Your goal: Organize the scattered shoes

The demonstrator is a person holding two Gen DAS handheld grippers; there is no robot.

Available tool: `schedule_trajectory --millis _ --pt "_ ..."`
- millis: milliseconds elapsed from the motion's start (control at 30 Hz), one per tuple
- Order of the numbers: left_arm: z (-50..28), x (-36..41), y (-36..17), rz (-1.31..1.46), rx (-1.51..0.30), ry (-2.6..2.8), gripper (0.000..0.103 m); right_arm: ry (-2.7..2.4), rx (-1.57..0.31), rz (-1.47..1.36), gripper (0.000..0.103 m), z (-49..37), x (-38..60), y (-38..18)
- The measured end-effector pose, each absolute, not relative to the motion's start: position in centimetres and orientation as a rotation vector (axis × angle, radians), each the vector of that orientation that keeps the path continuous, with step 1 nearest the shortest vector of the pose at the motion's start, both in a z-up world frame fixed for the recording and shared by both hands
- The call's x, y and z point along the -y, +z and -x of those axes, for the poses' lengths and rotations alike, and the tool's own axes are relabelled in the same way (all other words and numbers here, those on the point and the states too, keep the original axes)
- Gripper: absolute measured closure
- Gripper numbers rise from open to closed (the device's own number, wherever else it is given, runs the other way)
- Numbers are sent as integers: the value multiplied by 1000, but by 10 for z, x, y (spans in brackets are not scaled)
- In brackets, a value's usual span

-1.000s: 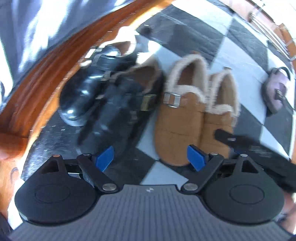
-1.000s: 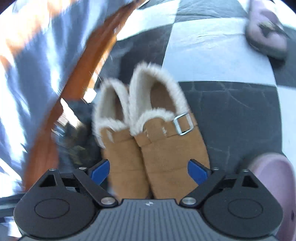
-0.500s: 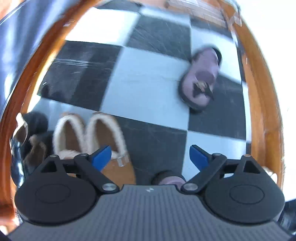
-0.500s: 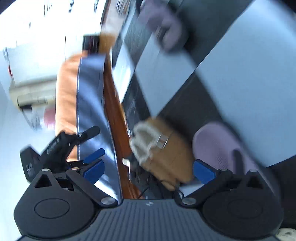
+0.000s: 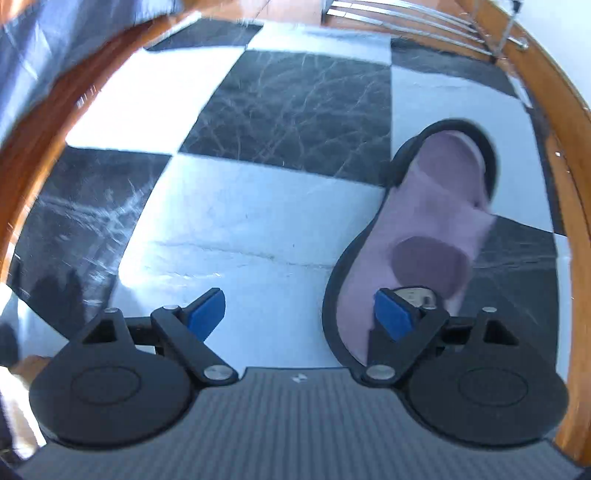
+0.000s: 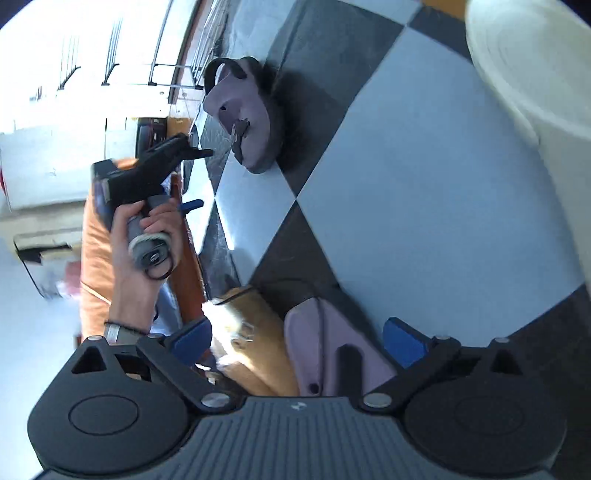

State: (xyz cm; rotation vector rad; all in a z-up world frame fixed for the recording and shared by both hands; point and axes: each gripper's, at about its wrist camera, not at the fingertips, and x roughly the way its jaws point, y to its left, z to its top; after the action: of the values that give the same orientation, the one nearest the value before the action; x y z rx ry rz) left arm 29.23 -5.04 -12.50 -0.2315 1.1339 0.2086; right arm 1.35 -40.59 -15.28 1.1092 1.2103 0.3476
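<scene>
A purple clog [image 5: 424, 236] lies on the black-and-white checkered floor [image 5: 229, 221], its near end behind the right finger of my left gripper [image 5: 299, 314]. That gripper's jaws stand wide, are closing slightly, and have only floor between them. The right wrist view shows the same clog [image 6: 247, 110] far off, with a hand holding the left gripper [image 6: 195, 177] just beside it. My right gripper [image 6: 297, 339] also stands wide, its jaws closing slightly, and hovers over a second purple clog [image 6: 325, 347] and a tan fur-lined slipper [image 6: 255, 325] without its pads pressing on either.
A curved wooden border [image 5: 569, 192] rims the floor, with a metal rack [image 5: 413, 18] beyond it. Blue-grey fabric [image 5: 44, 48] hangs at the upper left. A large white rounded object [image 6: 524, 81] stands at the right wrist view's upper right.
My left gripper has swept away from the black shoes and tan slippers, across the floor, to the purple clog. The right wrist view has rolled and now takes in the left hand.
</scene>
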Motion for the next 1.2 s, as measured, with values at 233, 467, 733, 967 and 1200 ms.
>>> schedule_trajectory --millis 233,467,733,967,1200 --pt "-312 39 -135 365 -1087 25 14 405 -1219 -1048 3 -34 411 -151" --pt "-352 56 -181 273 -1254 149 6 381 -1232 -1048 3 -34 417 -155" --pt "-372 74 -175 408 -1319 278 65 270 -1271 -1100 4 11 449 -163" --pt "-321 103 -166 532 -1509 273 87 248 -1229 -1069 4 20 458 -139" --pt "-208 122 -126 457 -1517 180 83 224 -1126 -932 4 31 463 -77"
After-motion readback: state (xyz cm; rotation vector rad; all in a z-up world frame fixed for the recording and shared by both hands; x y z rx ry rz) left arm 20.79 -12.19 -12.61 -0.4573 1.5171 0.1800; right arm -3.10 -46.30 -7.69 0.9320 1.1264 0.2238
